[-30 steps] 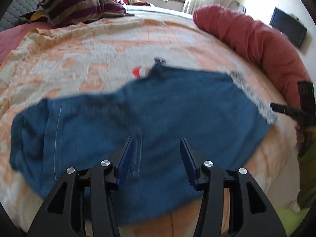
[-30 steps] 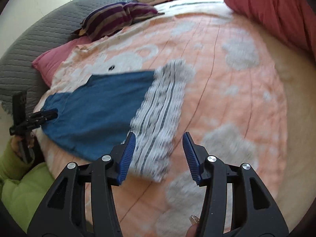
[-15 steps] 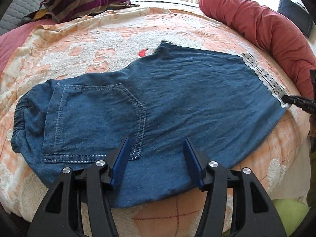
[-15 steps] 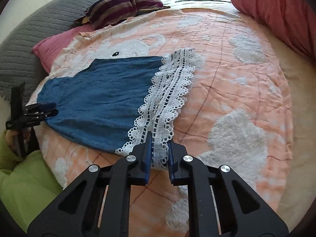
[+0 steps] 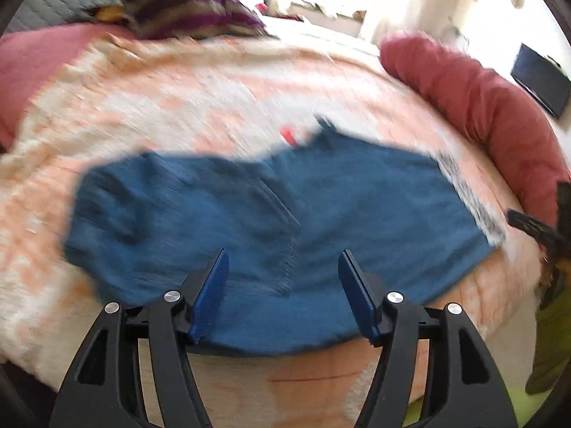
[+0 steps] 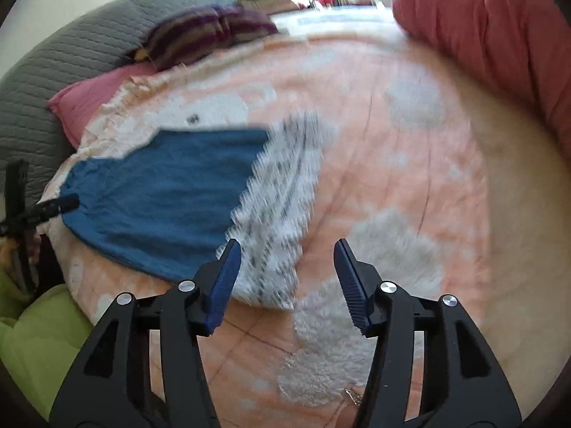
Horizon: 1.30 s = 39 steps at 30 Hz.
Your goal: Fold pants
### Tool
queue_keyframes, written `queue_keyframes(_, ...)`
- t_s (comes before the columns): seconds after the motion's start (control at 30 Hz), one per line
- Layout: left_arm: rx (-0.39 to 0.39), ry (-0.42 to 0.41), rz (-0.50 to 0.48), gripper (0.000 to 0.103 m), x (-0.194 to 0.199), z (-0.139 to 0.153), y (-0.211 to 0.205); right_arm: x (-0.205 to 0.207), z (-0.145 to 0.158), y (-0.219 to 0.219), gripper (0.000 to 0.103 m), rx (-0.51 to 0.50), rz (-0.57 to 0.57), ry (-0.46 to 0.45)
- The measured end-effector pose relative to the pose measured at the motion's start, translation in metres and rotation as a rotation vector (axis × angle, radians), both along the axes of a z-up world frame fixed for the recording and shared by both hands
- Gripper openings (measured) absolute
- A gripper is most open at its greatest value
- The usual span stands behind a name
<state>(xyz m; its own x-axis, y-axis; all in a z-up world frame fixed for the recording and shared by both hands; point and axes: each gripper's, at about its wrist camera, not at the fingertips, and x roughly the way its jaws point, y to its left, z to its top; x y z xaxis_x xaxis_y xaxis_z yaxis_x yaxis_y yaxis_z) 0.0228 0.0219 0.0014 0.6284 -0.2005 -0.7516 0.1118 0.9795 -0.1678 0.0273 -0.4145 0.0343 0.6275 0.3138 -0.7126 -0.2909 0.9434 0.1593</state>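
Note:
Blue denim pants (image 5: 271,221) with a white lace hem (image 5: 471,199) lie flat on the orange and white bedspread (image 5: 200,107). My left gripper (image 5: 282,278) is open and empty over their near edge. In the right wrist view the pants (image 6: 160,192) lie to the left and the lace hem (image 6: 282,207) reaches down between the fingers. My right gripper (image 6: 287,267) is open and empty just above the hem's near end. Each gripper shows at the edge of the other's view: the right one (image 5: 531,224), the left one (image 6: 39,210). Both views are blurred.
A red bolster (image 5: 481,110) lines the bed's right side. A striped pillow (image 5: 189,14) and a pink pillow (image 6: 89,96) lie at the head, against a grey quilted headboard (image 6: 53,67). The bed's near edge runs under both grippers. A dark screen (image 5: 539,78) hangs on the wall.
My right gripper was shut on the lace hem half a second ago; it has opened and let go. My left gripper stayed open and drew back from the pants.

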Motion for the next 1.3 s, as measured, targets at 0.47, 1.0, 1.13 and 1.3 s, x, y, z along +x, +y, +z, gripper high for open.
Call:
queue_keyframes(0.47, -0.039, 0.111, -0.047, 0.067, 0.091, -0.011, -0.033, 0.052, -0.03, 0.138, 0.063, -0.13, 0.248, 0.016)
queue_keyframes(1.0, 0.063, 0.055, 0.069, 0.057, 0.084, -0.039, 0.019, 0.074, -0.063, 0.103, 0.068, -0.169, 0.097, 0.129)
queue_keyframes(1.13, 0.08, 0.023, 0.057, 0.08, 0.065, -0.019, 0.007, 0.057, -0.041, 0.098, 0.072, -0.147, 0.092, 0.082)
queue_keyframes(1.3, 0.134, -0.025, -0.002, 0.084, 0.03, 0.005, -0.02, 0.026, -0.024, 0.096, 0.073, -0.158, 0.092, 0.032)
